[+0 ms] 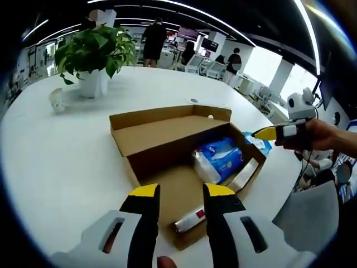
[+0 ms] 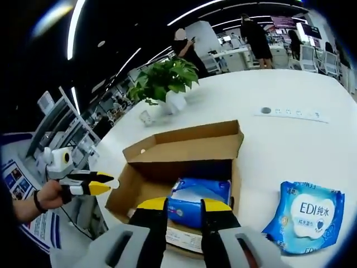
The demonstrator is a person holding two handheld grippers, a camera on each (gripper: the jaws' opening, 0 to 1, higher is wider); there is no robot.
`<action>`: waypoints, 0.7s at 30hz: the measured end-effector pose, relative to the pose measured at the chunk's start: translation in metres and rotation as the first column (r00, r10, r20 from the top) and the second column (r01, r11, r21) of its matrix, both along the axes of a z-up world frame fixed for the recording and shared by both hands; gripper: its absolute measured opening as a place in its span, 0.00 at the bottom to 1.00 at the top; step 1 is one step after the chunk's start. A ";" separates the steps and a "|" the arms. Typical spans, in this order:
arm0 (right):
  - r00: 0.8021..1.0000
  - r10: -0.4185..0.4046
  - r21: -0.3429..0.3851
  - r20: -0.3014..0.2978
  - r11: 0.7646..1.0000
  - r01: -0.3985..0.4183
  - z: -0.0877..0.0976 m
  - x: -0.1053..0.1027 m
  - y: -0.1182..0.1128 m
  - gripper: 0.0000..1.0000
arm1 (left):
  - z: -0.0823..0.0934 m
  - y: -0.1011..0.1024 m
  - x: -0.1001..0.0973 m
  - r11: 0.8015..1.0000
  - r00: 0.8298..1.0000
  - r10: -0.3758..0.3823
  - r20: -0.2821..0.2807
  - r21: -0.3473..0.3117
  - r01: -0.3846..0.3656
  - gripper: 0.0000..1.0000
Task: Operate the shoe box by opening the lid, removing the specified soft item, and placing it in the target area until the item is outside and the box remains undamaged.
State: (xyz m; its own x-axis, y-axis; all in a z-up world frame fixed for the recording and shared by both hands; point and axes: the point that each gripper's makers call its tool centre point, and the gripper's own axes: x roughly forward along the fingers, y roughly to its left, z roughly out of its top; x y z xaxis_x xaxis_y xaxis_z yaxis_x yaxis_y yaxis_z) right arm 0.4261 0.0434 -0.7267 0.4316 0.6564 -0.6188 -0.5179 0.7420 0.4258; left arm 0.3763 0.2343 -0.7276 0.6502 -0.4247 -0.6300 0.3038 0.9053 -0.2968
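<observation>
Shoe box open; blue packet inside at 12 o'clock of right gripper. Both grippers released, left gripper too. Risks crushing cardboard wall through off-centre grab.

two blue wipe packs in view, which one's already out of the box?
The flat blue EDI pack lying on the white table, right of the box in the right gripper view. The other blue pack sits inside the box.

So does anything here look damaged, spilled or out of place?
Nothing stands out. The shoe box sits open and looks undamaged, one blue pack inside, another blue pack lying flat on the white table beside it.
</observation>
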 end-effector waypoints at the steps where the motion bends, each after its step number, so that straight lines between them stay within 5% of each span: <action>1: 1.000 0.009 -0.011 0.000 1.000 -0.009 -0.002 0.000 0.001 0.21 | 0.000 0.001 -0.001 1.000 1.000 0.001 -0.001 0.000 -0.001 0.31; 11: 0.985 0.172 -0.140 0.028 0.976 -0.166 -0.017 0.005 0.007 0.34 | -0.001 0.007 -0.009 1.000 1.000 0.015 -0.008 -0.011 -0.015 0.31; 21: 0.907 0.416 -0.288 0.068 0.878 -0.382 -0.035 0.006 0.027 0.47 | -0.001 0.004 -0.021 1.000 1.000 -0.007 -0.006 -0.014 0.007 0.35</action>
State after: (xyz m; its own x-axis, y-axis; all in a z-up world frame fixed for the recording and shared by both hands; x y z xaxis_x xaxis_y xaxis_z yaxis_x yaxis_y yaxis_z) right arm 0.4320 0.0706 -0.7622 0.2520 0.6107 -0.7507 -0.8292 0.5362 0.1578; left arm 0.3556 0.2380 -0.7291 0.6431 -0.4381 -0.6280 0.3084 0.8989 -0.3113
